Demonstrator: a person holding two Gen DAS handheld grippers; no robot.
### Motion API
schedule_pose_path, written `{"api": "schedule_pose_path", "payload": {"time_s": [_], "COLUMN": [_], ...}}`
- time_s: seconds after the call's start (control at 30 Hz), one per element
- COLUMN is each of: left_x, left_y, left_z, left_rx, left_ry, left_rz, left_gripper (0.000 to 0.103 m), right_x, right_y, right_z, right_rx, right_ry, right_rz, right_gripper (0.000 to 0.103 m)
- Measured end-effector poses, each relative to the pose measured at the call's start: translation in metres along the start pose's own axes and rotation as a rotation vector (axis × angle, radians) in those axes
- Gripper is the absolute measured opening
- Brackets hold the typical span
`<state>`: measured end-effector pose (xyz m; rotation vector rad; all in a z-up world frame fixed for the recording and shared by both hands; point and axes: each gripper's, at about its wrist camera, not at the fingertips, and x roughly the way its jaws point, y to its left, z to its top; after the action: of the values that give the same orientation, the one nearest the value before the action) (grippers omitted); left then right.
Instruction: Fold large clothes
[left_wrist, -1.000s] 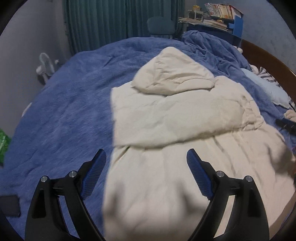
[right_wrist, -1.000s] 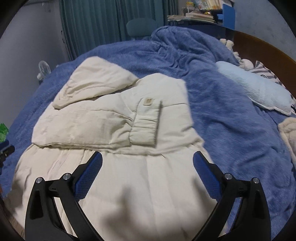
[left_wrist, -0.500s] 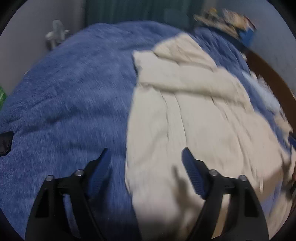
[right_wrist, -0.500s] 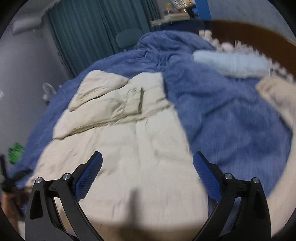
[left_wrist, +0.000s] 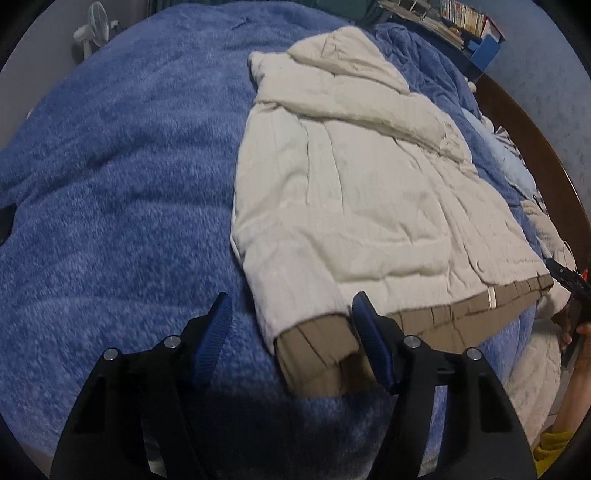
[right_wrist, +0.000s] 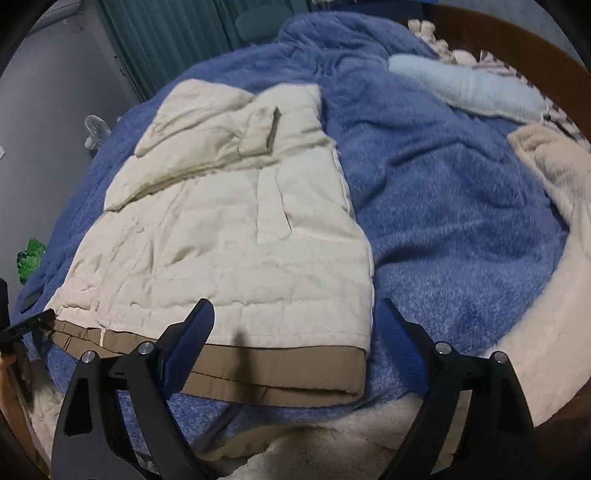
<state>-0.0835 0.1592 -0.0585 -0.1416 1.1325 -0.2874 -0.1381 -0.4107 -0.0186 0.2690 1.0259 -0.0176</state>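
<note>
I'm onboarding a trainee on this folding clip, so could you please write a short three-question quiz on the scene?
1. True or false: the cream coat hangs on a hanger.
2. The coat's brown hem lies between the fingers of which gripper? A) left gripper B) neither
3. What colour is the blanket under the coat?

Key: 1 false, it lies flat. 2 A, jaws closing, not yet gripping. 3 blue.
</note>
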Motion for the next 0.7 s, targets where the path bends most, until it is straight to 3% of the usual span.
{"api": "schedule_pose_path", "payload": {"time_s": [0.13, 0.27, 0.33, 0.47, 0.6, 0.7], "left_x": [0.009, 0.018, 0.020, 0.015, 0.012, 0.018], "left_y": [0.002, -0.001, -0.003, -0.005, -0.004, -0.003], "left_z": [0.003, 0.006, 0.006, 0.001, -0.001, 0.002], "left_rx": [-0.013, -0.010, -0.001, 0.003, 0.003, -0.013], "left_ry": [0.023, 0.037, 0.043, 0.038, 0.035, 0.048], "left_rz": [-0.005, 0.012, 0.008, -0.026, -0.049, -0.060], "left_gripper": [0.060, 0.060, 0.053, 0.045, 0.044, 0.044], "right_x": [0.015, 0.028, 0.031, 0.017, -0.001, 0.010], "right_y": [-0.013, -0.026, -0.027, -0.017, -0.020, -0.030], "right_z": [0.001, 0.003, 0.002, -0.005, -0.008, -0.004], "right_rx": [0.089, 0.171, 0.181, 0.132, 0.137, 0.186], "right_ry": [0.063, 0.117, 0.135, 0.091, 0.008, 0.057], "right_rz": [0.005, 0.032, 0.046, 0.063, 0.142, 0.218], "right_gripper": [0.069, 0.067, 0.064, 0.046, 0.043, 0.044]}}
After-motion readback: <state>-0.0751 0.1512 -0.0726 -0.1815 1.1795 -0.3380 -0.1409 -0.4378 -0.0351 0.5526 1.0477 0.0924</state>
